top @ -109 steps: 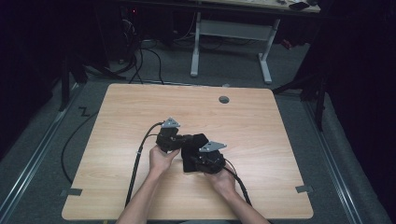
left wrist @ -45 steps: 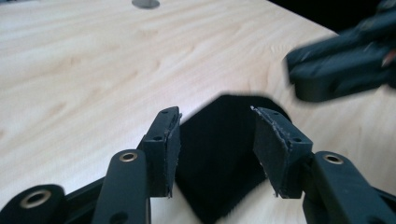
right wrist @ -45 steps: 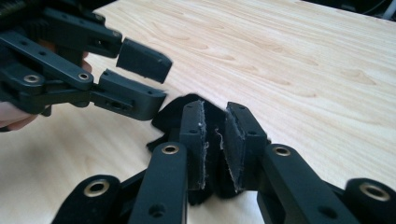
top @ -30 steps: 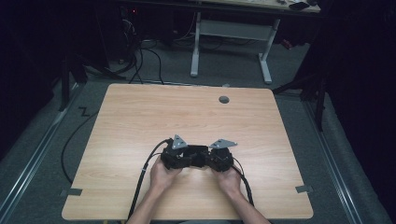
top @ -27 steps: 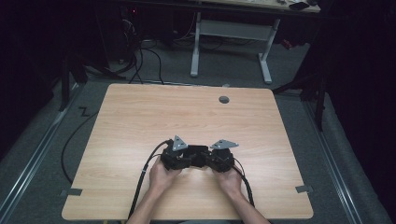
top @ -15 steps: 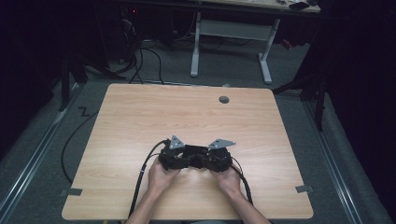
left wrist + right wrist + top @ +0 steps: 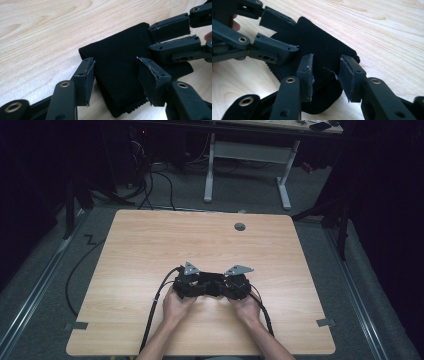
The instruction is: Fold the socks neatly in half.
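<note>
A folded black cloth (image 7: 120, 67) is seen lying flat on the wooden table (image 7: 150, 240), near the edge where the person sits. In the high view it is found between the two grippers, with its long side running from one gripper to the other.

The left gripper (image 7: 116, 80) is held at one end of the cloth, and its fingers (image 7: 86, 80) are spread apart with the cloth lying under the gap. Nothing is pinched by them. The right gripper (image 7: 325, 75) is held at the other end. Its fingers (image 7: 305, 75) have just been opening, and they are now apart over the cloth, with no press on it.

Both grippers are pointed toward each other, so the cloth is reached just as easily by either hand (image 7: 177, 305). To lift an end, the fingers would have to be closed on the fold.
</note>
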Demonstrator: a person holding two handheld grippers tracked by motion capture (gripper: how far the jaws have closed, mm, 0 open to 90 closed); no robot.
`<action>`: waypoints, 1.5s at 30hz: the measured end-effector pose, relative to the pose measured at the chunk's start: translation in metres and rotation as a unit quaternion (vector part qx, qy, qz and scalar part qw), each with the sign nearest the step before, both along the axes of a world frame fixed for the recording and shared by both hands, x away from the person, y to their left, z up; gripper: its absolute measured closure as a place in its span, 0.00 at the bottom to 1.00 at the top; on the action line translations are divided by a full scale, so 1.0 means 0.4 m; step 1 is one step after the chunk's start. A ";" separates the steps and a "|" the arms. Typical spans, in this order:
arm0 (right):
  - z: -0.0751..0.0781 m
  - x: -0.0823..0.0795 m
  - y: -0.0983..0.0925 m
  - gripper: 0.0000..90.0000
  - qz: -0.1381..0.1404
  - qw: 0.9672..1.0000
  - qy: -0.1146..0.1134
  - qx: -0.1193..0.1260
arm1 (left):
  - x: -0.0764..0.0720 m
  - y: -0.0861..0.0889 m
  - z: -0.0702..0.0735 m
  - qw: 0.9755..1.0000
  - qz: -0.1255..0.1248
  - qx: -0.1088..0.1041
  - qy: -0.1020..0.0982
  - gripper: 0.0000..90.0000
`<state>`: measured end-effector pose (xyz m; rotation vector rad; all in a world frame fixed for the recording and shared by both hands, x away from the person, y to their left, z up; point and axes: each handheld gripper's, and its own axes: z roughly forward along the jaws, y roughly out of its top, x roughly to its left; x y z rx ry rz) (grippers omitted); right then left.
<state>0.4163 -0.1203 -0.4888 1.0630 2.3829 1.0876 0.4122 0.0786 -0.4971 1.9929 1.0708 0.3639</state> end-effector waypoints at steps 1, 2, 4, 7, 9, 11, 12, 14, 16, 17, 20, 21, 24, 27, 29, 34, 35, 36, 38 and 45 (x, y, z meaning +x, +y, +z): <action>0.001 0.006 -0.002 0.69 -0.001 1.000 0.000 -0.002 | 0.005 -0.003 0.000 1.000 0.003 -0.001 0.002 0.53; 0.001 0.011 -0.003 0.69 -0.004 1.000 0.001 -0.001 | 0.010 -0.007 0.000 1.000 0.008 -0.003 0.003 0.53; 0.000 0.023 -0.008 0.69 -0.006 1.000 0.001 0.002 | 0.018 -0.012 0.000 1.000 0.013 -0.004 0.004 0.53; 0.001 0.041 -0.012 0.68 -0.016 1.000 0.004 0.002 | 0.033 -0.020 0.000 1.000 0.025 -0.008 0.008 0.53; 0.001 0.053 -0.013 0.67 -0.025 1.000 0.003 0.001 | 0.047 -0.027 0.000 0.999 0.031 -0.007 0.007 0.52; -0.006 0.064 -0.015 0.66 -0.029 0.999 -0.014 0.001 | 0.059 -0.031 0.001 0.999 0.038 -0.008 0.012 0.52; -0.007 0.067 -0.016 0.66 -0.032 0.999 -0.016 0.002 | 0.065 -0.034 0.002 0.999 0.041 -0.006 0.013 0.52; -0.011 0.077 -0.017 0.66 -0.038 0.999 -0.023 0.005 | 0.071 -0.041 0.002 0.999 0.051 -0.004 0.009 0.52; -0.009 0.088 -0.018 0.66 -0.042 0.999 -0.017 0.006 | 0.075 -0.044 0.001 0.998 0.060 -0.009 0.009 0.52; -0.008 0.095 -0.017 0.66 -0.042 0.999 -0.014 0.006 | 0.076 -0.044 0.000 0.998 0.062 -0.011 0.010 0.52; -0.007 0.106 -0.014 0.67 -0.041 0.999 -0.014 0.006 | 0.081 -0.039 -0.002 0.997 0.069 -0.019 0.012 0.52; -0.009 0.106 -0.015 0.67 -0.042 0.999 -0.010 0.012 | 0.081 -0.039 -0.003 0.997 0.070 -0.020 0.013 0.52; -0.010 0.107 -0.014 0.68 -0.042 0.999 -0.009 0.015 | 0.080 -0.042 -0.002 0.997 0.072 -0.017 0.010 0.52; -0.011 0.110 -0.017 0.68 -0.039 0.999 -0.010 0.018 | 0.079 -0.039 0.001 0.997 0.070 -0.020 0.009 0.51; -0.006 0.107 -0.020 0.66 -0.035 0.999 -0.013 0.017 | 0.075 -0.036 0.007 0.997 0.070 -0.022 0.002 0.49; 0.026 0.083 -0.040 0.62 -0.040 0.998 -0.022 0.045 | 0.056 -0.025 0.036 0.998 0.057 -0.032 -0.021 0.46; 0.031 0.079 -0.044 0.61 -0.039 0.998 -0.021 0.047 | 0.052 -0.021 0.041 0.998 0.055 -0.034 -0.024 0.46; 0.035 0.076 -0.046 0.61 -0.038 0.998 -0.021 0.050 | 0.047 -0.016 0.048 0.997 0.054 -0.038 -0.029 0.46; 0.045 0.068 -0.053 0.61 -0.037 0.997 -0.023 0.057 | 0.037 -0.002 0.061 0.997 0.052 -0.045 -0.037 0.45; 0.080 0.046 -0.075 0.63 -0.036 0.996 -0.045 0.068 | 0.010 0.049 0.100 0.995 0.052 -0.058 -0.064 0.45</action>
